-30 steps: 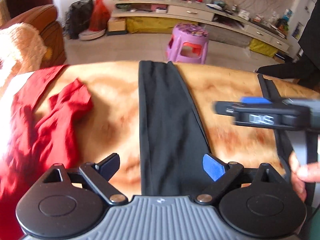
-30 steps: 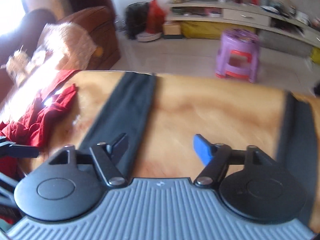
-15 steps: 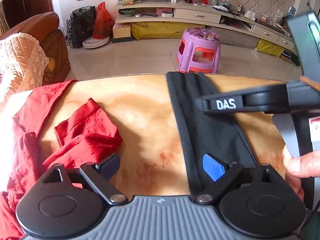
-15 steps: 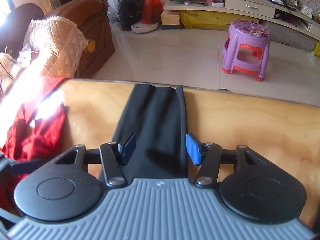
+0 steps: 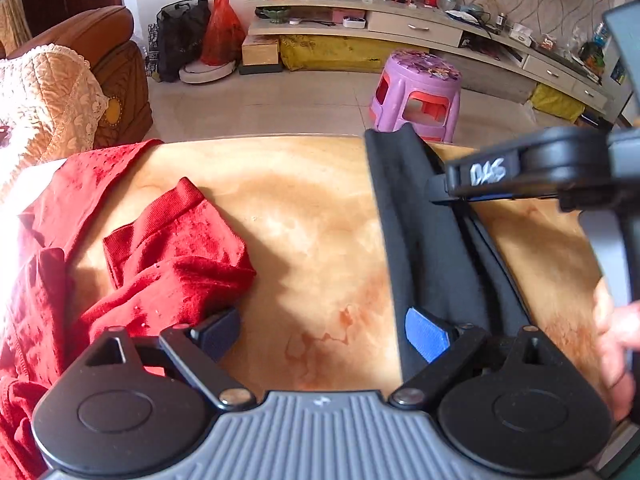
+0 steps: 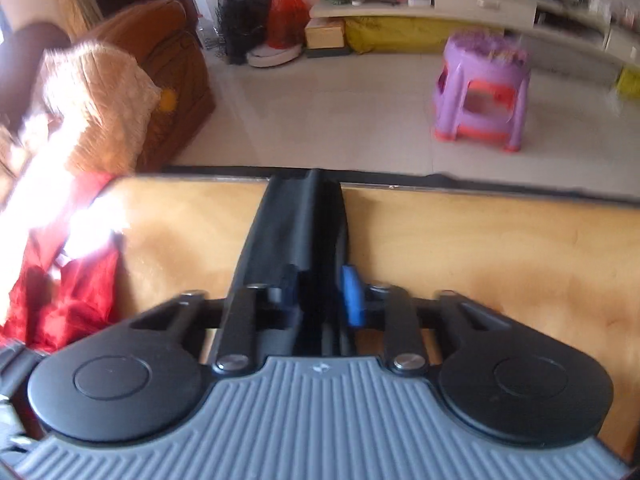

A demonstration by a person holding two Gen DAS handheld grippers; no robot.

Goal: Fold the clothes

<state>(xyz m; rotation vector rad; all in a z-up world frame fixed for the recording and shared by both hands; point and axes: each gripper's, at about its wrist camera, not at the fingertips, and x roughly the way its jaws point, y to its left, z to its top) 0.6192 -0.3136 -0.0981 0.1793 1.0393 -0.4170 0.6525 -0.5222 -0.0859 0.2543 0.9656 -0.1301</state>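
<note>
My right gripper [image 6: 318, 294] pinches a long black garment [image 6: 296, 220] on the table [image 6: 480, 240].
Left gripper [image 5: 322, 332] spread, ungripping; crumpled red clothes [image 5: 168, 264] at nine o'clock, bare tabletop between.

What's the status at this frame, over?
Left gripper open, over bare table. Right gripper shut on black garment. Red garment bunched at left, clear of it.
</note>
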